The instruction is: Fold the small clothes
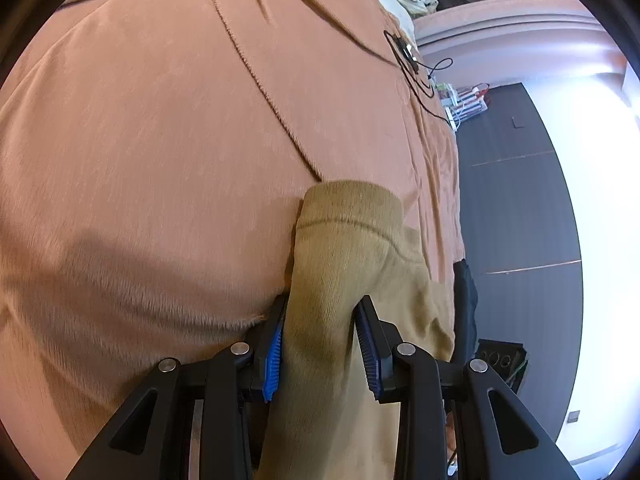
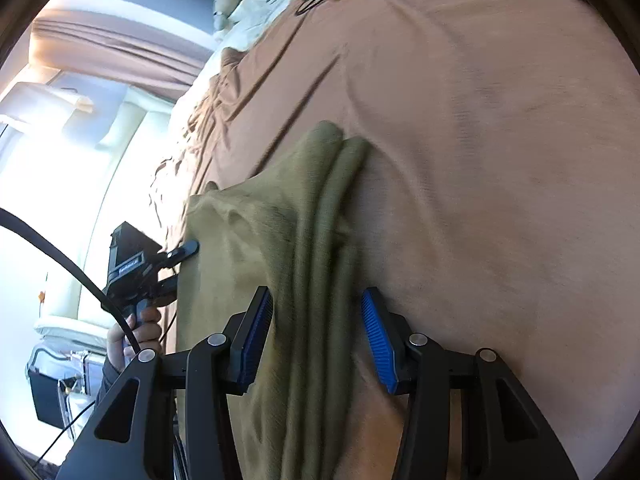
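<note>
Olive-tan garment on the orange-brown bedspread, near the bed's edge, both grippers over it.

Garment: ribbed knit, cuff-like hemmed end lying flat on the spread in the left view; in the right view the cloth bunches into long parallel folds running away from the camera, with a flatter part spread toward the bed edge. Left gripper: fingers spread, blue pads either side of the sleeve-like strip, a gap showing by the right pad; not clamped. Right gripper: jaws wide apart, straddling the bunched folds, left pad touching or just beside cloth, cannot tell which; right pad clear. In the right view the left gripper sits at the garment's edge, the hand wrapped round its handle below.
</note>
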Available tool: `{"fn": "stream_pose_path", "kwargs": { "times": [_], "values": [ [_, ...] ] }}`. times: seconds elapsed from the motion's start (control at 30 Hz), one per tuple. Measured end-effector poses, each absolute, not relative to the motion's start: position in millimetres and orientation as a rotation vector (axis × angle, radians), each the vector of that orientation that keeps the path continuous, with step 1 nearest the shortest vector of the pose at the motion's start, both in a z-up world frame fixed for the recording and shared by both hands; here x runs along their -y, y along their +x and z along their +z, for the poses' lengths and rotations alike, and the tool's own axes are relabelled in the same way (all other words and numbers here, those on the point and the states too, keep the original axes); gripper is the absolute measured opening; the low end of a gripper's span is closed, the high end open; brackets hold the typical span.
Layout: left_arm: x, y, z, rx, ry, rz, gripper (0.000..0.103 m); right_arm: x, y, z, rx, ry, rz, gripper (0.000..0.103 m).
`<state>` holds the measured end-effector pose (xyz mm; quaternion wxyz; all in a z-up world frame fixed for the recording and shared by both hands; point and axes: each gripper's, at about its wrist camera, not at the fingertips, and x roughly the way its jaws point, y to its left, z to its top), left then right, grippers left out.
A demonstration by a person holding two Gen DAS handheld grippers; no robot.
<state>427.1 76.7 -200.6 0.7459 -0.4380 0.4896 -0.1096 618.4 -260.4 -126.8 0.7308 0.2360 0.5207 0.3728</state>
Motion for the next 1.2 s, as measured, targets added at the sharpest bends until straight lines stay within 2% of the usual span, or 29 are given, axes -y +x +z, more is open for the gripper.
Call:
{"fn": "stream_pose_path", "kwargs": {
  "times": [0.27, 0.33, 0.4, 0.5, 1.2],
  "values": [
    [-74, 450, -203, -1.083, -0.931, -0.218, 0.032, 241, 637, -129, -1.139, 0.486, 0.825, 0.044],
    [-73, 453, -203, -1.087, -0.923, -0.206, 0.022, 236, 638, -126, -1.135, 0.445, 0.812, 0.038],
    [-72, 453, -203, -1.087, -0.928, -0.198, 0.015, 231, 639, -125, -1.141, 0.402, 0.792, 0.023],
    [-71, 448, -196, -1.063, -0.921, -0.206, 0.008, 225, 634, -114, -1.133, 0.377, 0.780, 0.015],
    [-66, 378, -89, -0.856, -0.895, -0.354, 0.006, 224, 541, -23, -0.920, 0.293, 0.747, 0.013]
  ]
}}
